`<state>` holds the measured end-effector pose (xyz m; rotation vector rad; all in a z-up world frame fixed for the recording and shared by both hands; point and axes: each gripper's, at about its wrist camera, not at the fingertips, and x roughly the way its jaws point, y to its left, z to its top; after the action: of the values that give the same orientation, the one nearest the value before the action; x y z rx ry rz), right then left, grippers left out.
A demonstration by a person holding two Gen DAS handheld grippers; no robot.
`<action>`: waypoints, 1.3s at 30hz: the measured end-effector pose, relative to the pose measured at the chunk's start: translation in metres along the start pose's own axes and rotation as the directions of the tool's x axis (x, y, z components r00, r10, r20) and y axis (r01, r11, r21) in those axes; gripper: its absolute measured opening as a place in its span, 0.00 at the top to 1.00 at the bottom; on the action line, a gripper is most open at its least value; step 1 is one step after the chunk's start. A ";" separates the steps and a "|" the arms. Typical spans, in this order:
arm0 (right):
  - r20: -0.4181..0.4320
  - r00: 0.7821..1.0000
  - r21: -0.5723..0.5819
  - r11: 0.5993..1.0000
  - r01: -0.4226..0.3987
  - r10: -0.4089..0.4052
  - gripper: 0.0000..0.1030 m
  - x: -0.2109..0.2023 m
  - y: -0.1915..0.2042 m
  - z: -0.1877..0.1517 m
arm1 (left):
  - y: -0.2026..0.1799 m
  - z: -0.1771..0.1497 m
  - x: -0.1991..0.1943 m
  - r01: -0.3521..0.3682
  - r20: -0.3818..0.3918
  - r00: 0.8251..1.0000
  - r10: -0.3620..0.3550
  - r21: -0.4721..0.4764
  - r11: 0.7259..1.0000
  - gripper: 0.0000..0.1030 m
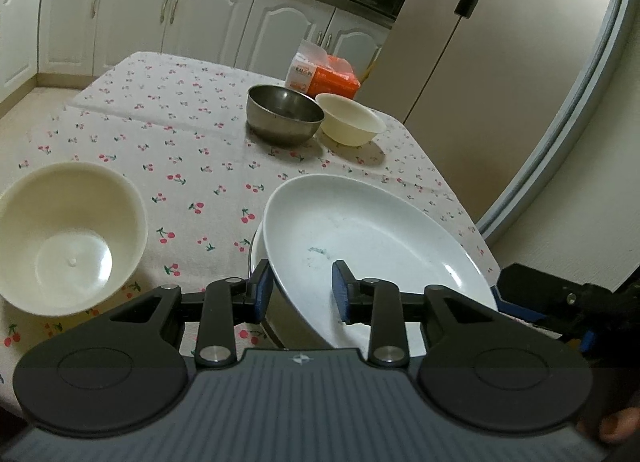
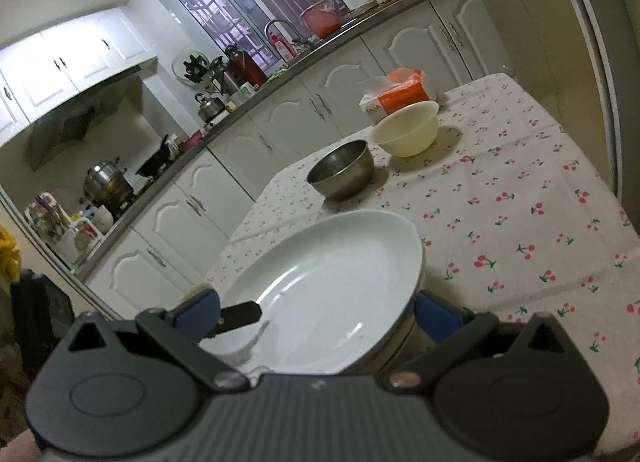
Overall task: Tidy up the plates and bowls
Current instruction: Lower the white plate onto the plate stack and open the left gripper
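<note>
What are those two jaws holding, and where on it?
Left gripper straddles the white plate's near rim, jaws loose, not gripping. Right gripper flanks the plate; whether it grips cannot be told.

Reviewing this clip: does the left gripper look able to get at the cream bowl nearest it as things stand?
Probably yes. The cream bowl sits uncovered just left of the left gripper, only bare tablecloth between them; the gripper would first have to clear the white plate rim between its pads.

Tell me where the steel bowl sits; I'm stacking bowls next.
In the left wrist view, the steel bowl stands far across the table, beside the cream bowl, before the tissue box.
</note>
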<state>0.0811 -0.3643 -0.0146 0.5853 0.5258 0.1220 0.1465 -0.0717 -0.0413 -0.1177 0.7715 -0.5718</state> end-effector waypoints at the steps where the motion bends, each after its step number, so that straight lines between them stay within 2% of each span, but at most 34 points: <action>1: 0.002 1.000 -0.007 1.000 0.009 -0.009 0.00 0.000 0.002 0.000 | -0.001 0.000 0.000 0.001 0.000 1.000 -0.001 0.007 1.000 0.57; 5: 0.012 1.000 -0.006 1.000 0.004 -0.004 0.00 -0.003 0.003 0.001 | -0.004 0.000 -0.002 0.012 -0.007 1.000 -0.012 0.025 1.000 0.46; 7: 0.010 1.000 0.000 1.000 0.010 -0.010 0.00 -0.002 0.001 0.001 | -0.008 0.000 -0.004 0.002 -0.005 1.000 -0.002 0.046 0.999 0.36; 8: 0.011 1.000 0.003 1.000 0.013 -0.013 0.00 -0.002 0.001 0.001 | -0.010 -0.001 -0.005 -0.022 -0.005 1.000 0.022 0.064 0.998 0.25; 9: 0.009 1.000 0.009 1.000 0.014 -0.014 0.00 -0.002 0.000 0.001 | -0.011 -0.001 -0.004 -0.044 -0.009 0.999 0.045 0.084 0.996 0.22; 16: 0.016 0.999 0.037 0.999 0.032 -0.033 0.00 -0.004 -0.001 -0.003 | -0.002 -0.002 -0.008 -0.041 -0.005 0.999 0.041 0.077 0.996 0.19; 21: 0.046 0.997 0.063 0.996 0.058 -0.061 0.00 -0.009 -0.002 0.001 | 0.004 0.001 -0.014 -0.060 0.010 0.998 0.060 0.069 0.996 0.04; 28: 0.066 0.996 0.130 0.990 0.051 -0.060 0.00 -0.011 -0.005 0.007 | 0.007 0.011 -0.028 -0.091 0.044 0.995 0.088 0.069 0.993 0.00; 34: 0.062 0.997 0.137 0.990 0.046 -0.055 0.00 -0.010 0.001 0.012 | 0.010 0.020 -0.033 -0.171 0.083 0.983 0.164 0.088 0.981 0.00; 39: 0.059 0.997 0.123 0.991 0.047 -0.054 0.00 -0.006 0.008 0.019 | 0.017 0.028 -0.033 -0.205 0.087 0.976 0.198 0.079 0.976 0.00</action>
<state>0.0856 -0.3690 0.0062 0.6918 0.4895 0.0235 0.1544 -0.0425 -0.0055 0.0188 0.6715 -0.4049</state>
